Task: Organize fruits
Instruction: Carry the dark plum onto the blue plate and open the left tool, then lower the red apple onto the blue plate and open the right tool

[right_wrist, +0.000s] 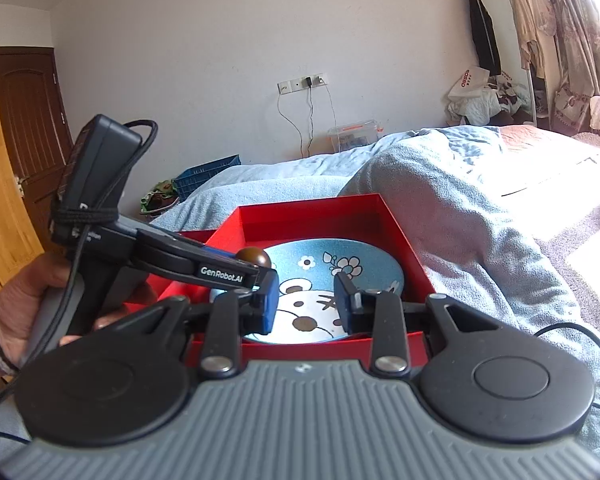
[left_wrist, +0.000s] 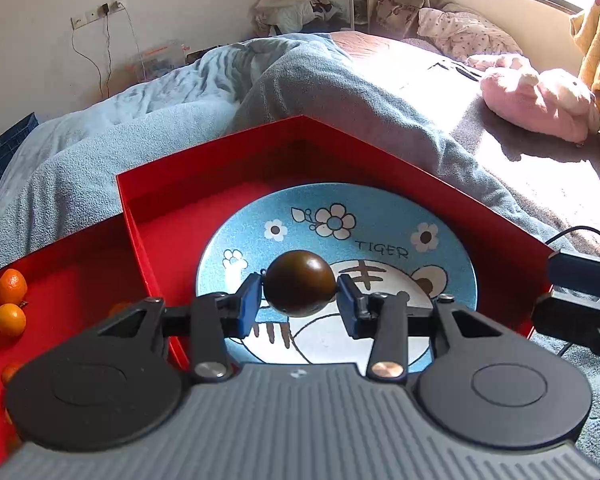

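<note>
My left gripper point(left_wrist: 299, 300) is shut on a dark brown round fruit point(left_wrist: 300, 283) and holds it over a blue tiger plate point(left_wrist: 380, 208). The plate lies in a red box point(left_wrist: 300, 136) on the bed. Small oranges point(left_wrist: 10, 300) lie in the red lid at the left. In the right wrist view my right gripper point(right_wrist: 306, 302) is open and empty above the near edge of the plate point(right_wrist: 364, 268). The left gripper reaches in from the left there, with the brown fruit point(right_wrist: 254, 257) showing at its tip.
A blue-grey blanket point(left_wrist: 140, 128) covers the bed around the box. A pink plush toy point(left_wrist: 540, 100) lies at the far right. A blue crate point(right_wrist: 208, 178) stands beside the bed near the wall. A cable point(right_wrist: 572, 332) trails at the right.
</note>
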{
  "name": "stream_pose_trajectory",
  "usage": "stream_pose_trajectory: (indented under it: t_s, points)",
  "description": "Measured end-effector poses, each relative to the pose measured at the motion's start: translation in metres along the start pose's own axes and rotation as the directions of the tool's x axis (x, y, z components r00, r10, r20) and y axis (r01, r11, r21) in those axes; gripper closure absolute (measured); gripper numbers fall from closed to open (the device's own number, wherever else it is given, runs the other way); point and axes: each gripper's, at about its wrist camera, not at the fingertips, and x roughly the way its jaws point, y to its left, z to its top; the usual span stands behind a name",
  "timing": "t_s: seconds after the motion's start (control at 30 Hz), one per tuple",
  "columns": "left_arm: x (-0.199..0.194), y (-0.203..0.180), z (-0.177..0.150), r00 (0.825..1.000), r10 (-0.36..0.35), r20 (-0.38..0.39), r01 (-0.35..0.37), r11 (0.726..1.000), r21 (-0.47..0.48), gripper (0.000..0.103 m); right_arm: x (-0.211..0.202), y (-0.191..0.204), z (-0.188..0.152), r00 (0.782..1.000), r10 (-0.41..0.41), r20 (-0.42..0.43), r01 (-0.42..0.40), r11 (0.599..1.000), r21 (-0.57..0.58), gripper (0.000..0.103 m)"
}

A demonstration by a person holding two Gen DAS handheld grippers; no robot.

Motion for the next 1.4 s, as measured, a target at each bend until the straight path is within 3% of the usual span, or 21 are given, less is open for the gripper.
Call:
stream_pose_trajectory:
  t_s: [0.1,0.17,0.2,0.23,0.37,0.47,0.53,0.67,0.7,0.73,0.77,0.8,0.9,1.0,1.27,1.37,1.4]
  points:
    - [0.008,0.003,0.000,1.000,0.011,-0.016,-0.011,1.000,0.007,0.054,0.012,0.009,0.003,0.996,0.054,-0.067,-0.057,0.997,-0.055,0.069]
    - [0.007,0.006,0.004,1.000,0.009,-0.010,-0.009,1.000,0.000,0.047,0.025,0.016,0.007,0.984,0.102,-0.143,-0.117,0.988,-0.103,0.069]
    - [0.007,0.008,0.004,1.000,0.004,-0.004,-0.004,1.000,-0.002,0.039,0.032,0.022,0.009,0.973,0.127,-0.191,-0.153,0.979,-0.133,0.069]
    - [0.005,0.010,0.004,1.000,0.004,0.003,-0.004,1.000,-0.003,0.032,0.039,0.027,0.012,0.960,0.149,-0.235,-0.189,0.969,-0.157,0.069]
    - [-0.008,0.021,0.002,0.999,-0.001,0.042,0.002,1.000,-0.031,0.032,0.063,0.041,0.024,0.890,0.262,-0.373,-0.353,0.914,-0.199,0.070]
    - [-0.018,0.033,-0.001,0.998,0.008,0.063,-0.003,0.997,-0.074,0.032,0.083,0.051,0.030,0.844,0.287,-0.453,-0.418,0.881,-0.223,0.070]
    - [-0.027,0.042,-0.005,0.997,0.019,0.075,-0.012,0.995,-0.095,0.031,0.101,0.050,0.035,0.796,0.315,-0.517,-0.450,0.879,-0.156,0.070]
    - [-0.044,0.057,-0.013,0.994,0.024,0.102,-0.011,0.992,-0.123,0.031,0.140,0.043,0.040,0.652,0.412,-0.636,-0.502,0.864,0.045,0.070]
    - [-0.047,0.059,-0.015,0.994,0.024,0.109,-0.010,0.992,-0.128,0.032,0.147,0.042,0.039,0.627,0.423,-0.654,-0.501,0.862,0.077,0.070]
    - [-0.049,0.061,-0.017,0.993,0.023,0.114,-0.008,0.991,-0.131,0.032,0.151,0.042,0.035,0.620,0.406,-0.671,-0.482,0.872,0.083,0.070]
    - [-0.052,0.063,-0.020,0.993,0.024,0.119,-0.008,0.991,-0.133,0.032,0.154,0.044,0.033,0.634,0.362,-0.684,-0.456,0.889,0.048,0.068]
    - [-0.055,0.065,-0.023,0.992,0.025,0.124,-0.009,0.991,-0.134,0.032,0.154,0.051,0.033,0.662,0.296,-0.688,-0.431,0.902,-0.028,0.075]
    - [-0.059,0.070,-0.029,0.991,0.013,0.134,0.007,0.989,-0.148,0.031,0.146,0.070,0.029,0.738,0.189,-0.648,-0.388,0.905,-0.178,0.076]
    - [-0.061,0.077,-0.035,0.991,0.008,0.135,0.015,0.986,-0.165,0.031,0.143,0.086,0.022,0.785,0.146,-0.601,-0.366,0.893,-0.262,0.074]
    - [-0.071,0.098,-0.060,0.990,0.026,0.136,0.005,0.974,-0.226,0.031,0.154,0.106,0.024,0.791,0.062,-0.608,-0.340,0.872,-0.353,0.068]
    - [-0.076,0.102,-0.068,0.990,0.030,0.138,0.005,0.969,-0.245,0.031,0.145,0.118,0.027,0.797,0.048,-0.602,-0.392,0.799,-0.455,0.067]
    - [-0.078,0.104,-0.070,0.990,0.032,0.137,0.003,0.968,-0.250,0.031,0.139,0.123,0.028,0.794,0.055,-0.606,-0.436,0.746,-0.504,0.067]
